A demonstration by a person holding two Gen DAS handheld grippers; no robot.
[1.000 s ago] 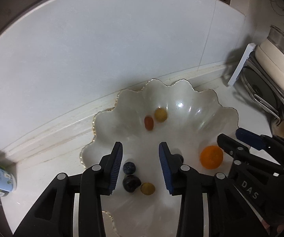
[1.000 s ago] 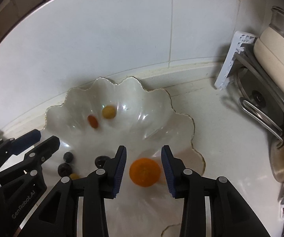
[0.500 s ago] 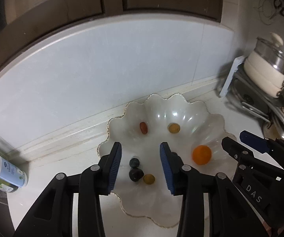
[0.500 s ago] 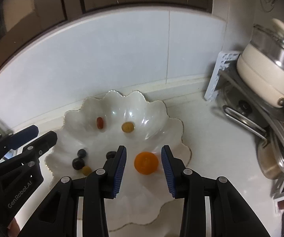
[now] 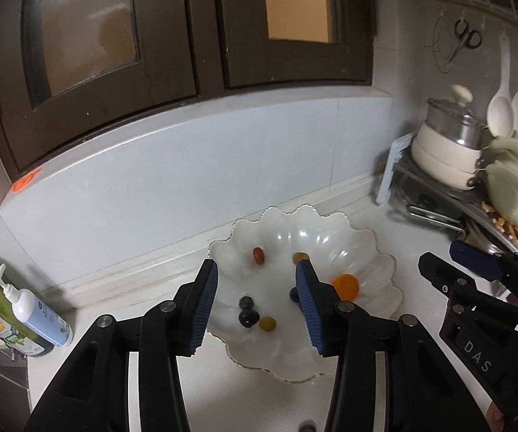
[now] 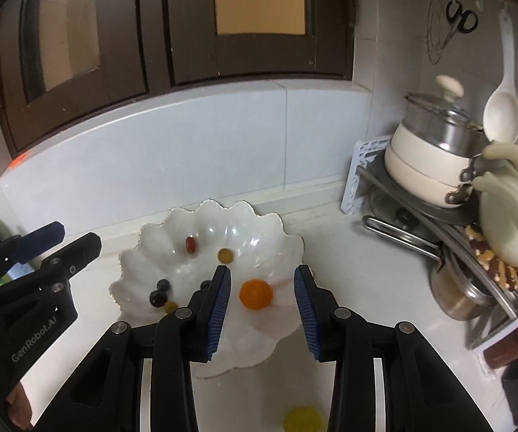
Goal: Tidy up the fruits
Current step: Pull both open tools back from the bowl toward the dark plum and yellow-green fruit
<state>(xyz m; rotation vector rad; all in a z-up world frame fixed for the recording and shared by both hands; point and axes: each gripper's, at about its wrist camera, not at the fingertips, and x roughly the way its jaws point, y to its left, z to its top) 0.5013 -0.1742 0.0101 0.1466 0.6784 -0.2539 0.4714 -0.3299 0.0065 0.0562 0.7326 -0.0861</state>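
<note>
We hold both grippers above the white scalloped ceramic bowl [image 6: 172, 223]. Our left gripper [image 5: 255, 302] is opening, nothing between its blue pads; our right gripper [image 6: 262, 298] hangs released, empty. The round orange fruit [image 6: 255, 293] lies inside the bowl.

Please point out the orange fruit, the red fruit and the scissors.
orange fruit [image 6: 255, 294], right wrist view, middle of its top.
red fruit [image 6: 190, 244], right wrist view, its centre.
scissors [image 5: 467, 37], left wrist view, the handle loops.
</note>
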